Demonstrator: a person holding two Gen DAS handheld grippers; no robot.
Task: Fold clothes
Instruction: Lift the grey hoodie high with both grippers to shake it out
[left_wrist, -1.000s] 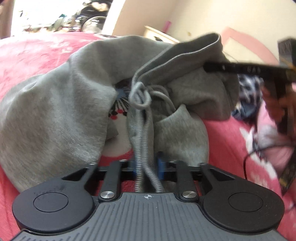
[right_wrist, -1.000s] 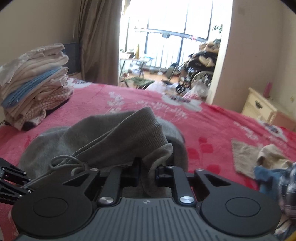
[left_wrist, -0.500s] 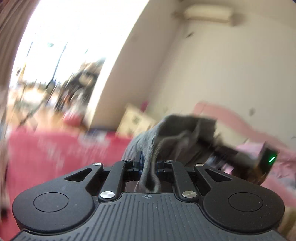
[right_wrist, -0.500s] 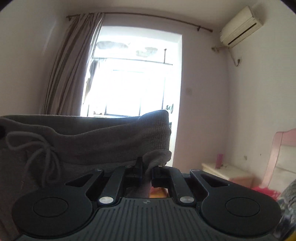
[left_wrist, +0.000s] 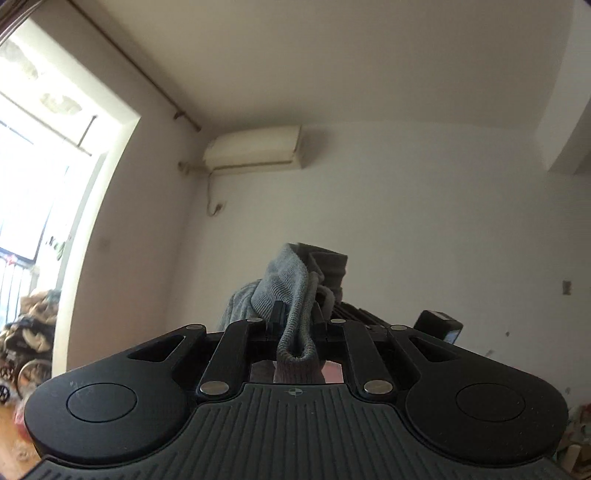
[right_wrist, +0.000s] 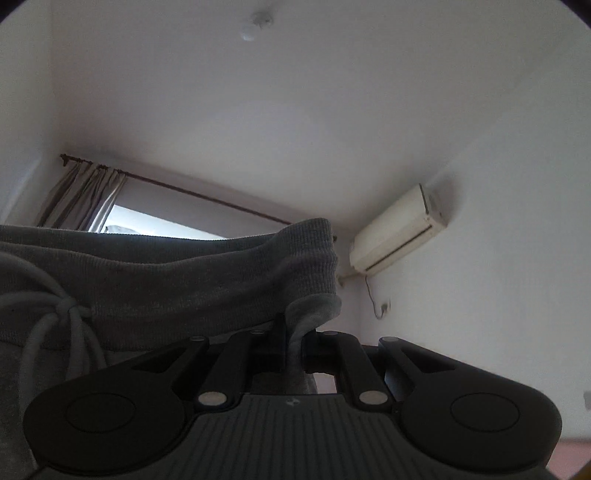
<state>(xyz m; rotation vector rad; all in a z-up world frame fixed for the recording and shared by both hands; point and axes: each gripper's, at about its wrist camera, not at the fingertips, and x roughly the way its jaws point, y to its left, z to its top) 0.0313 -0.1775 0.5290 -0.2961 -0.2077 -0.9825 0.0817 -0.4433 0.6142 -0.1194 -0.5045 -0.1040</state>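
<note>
Both of your grippers have swung from the bed up toward the ceiling, and the grey knitted sweatpants have come up with them.

Left wrist view: your left gripper (left_wrist: 295, 325) has its fingers clenched on a fold of the grey ribbed waistband (left_wrist: 295, 332), which runs between them and loops back toward the camera. Ahead of the fingers the rest of the grey knitted sweatpants (left_wrist: 291, 280) bunches up, with part of your right gripper's black body just beyond it to the right. Above the fingers sit a cream wall air conditioner (left_wrist: 255, 149) and bare wall. A second ago these same fingers looked down on the garment heaped on the red bedspread; the bed is now gone from view.

Right wrist view: your right gripper (right_wrist: 293, 345) is clamped on the other end of the waistband, which stretches away left of the fingers in a broad band with the pale drawstring knot (right_wrist: 64, 306) hanging below it. Above the fingers you see ceiling, a brown curtain (right_wrist: 81, 197) and the air conditioner. A second ago the cloth stack and bed filled this view.

I judge you have the waistband spread between both hands and the legs hanging free, so the garment is ready to shake straight and lay flat for the first fold.
</note>
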